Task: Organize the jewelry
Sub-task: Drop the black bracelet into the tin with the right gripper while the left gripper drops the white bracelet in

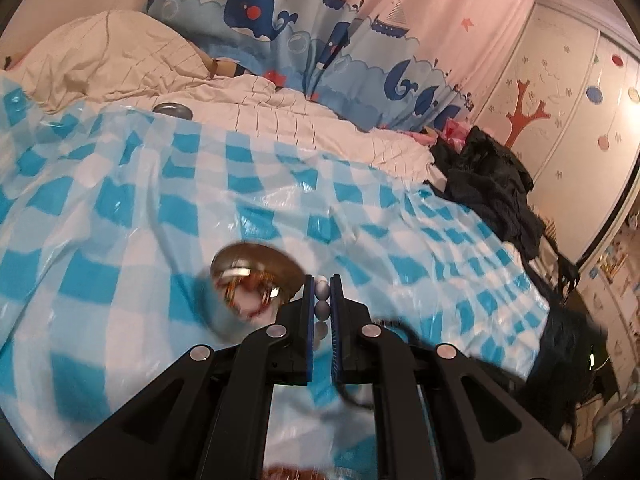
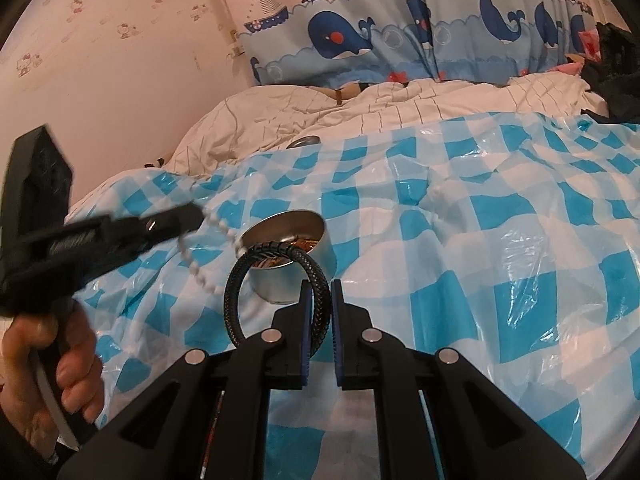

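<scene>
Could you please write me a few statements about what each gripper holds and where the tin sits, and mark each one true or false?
1. The right gripper is shut on a black braided bracelet. True.
2. The left gripper holds nothing. False: its fingers are shut on a white bead string.
3. The round metal tin stands open on the blue checked sheet. True.
4. The tin is empty. False: something coppery lies inside it.
5. The bead string hangs from the left gripper beside the tin. True.
</scene>
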### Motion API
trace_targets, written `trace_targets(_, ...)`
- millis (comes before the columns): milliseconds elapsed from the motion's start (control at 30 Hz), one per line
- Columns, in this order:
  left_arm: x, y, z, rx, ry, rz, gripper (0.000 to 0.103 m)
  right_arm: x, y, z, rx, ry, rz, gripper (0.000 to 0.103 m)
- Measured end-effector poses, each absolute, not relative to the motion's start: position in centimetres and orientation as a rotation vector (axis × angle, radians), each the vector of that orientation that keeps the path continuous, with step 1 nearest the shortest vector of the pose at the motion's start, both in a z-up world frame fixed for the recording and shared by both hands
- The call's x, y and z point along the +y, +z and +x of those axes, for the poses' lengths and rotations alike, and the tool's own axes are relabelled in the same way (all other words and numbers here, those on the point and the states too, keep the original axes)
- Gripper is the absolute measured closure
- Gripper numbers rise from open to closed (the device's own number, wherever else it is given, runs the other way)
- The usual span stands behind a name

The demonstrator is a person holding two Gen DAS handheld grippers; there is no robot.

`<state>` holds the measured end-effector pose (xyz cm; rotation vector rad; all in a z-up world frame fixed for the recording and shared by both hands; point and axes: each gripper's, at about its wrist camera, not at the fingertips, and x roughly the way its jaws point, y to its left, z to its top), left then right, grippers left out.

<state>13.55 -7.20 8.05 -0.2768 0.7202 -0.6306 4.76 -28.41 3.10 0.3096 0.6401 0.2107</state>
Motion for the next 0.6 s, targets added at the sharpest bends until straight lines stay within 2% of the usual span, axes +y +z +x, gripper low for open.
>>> trace_targets(100, -8.3, 7.6, 16.0, 0.726, -0.631, -0.286, 0.096, -28.7, 2.9, 5.0, 0.645, 0.200, 0.314, 0.093)
trace_targets(233, -9.5, 4.5, 19.4, 0.865, -0.513, -0.207, 0.096, -29.0, 2.7, 6.2, 0.655, 0.191, 0.329, 0.093)
trace_targets(367, -7.8, 4.2, 19.0, 0.879, -0.450, -0.178, 0.095, -28.6, 2.8, 7.4, 0.660, 0.200, 0.315, 0.093)
trace_targets(433, -6.6, 4.8, 18.1, 0.868, -0.432, -0.165, 0.090, -28.1, 3.1, 8.3, 0.657, 0.207, 0.300, 0.093)
trace_targets(500, -5.0, 5.5, 16.7, 0.858, -0.427, -0.162, 0.077, -27.7, 3.2, 9.5, 0.655, 0.213, 0.300, 0.093)
trace_targets(600, -2.5, 6.5, 14.2, 0.834, -0.414, -0.181, 0.067, -26.7, 3.2, 12.2, 0.659, 0.221, 0.303, 0.093)
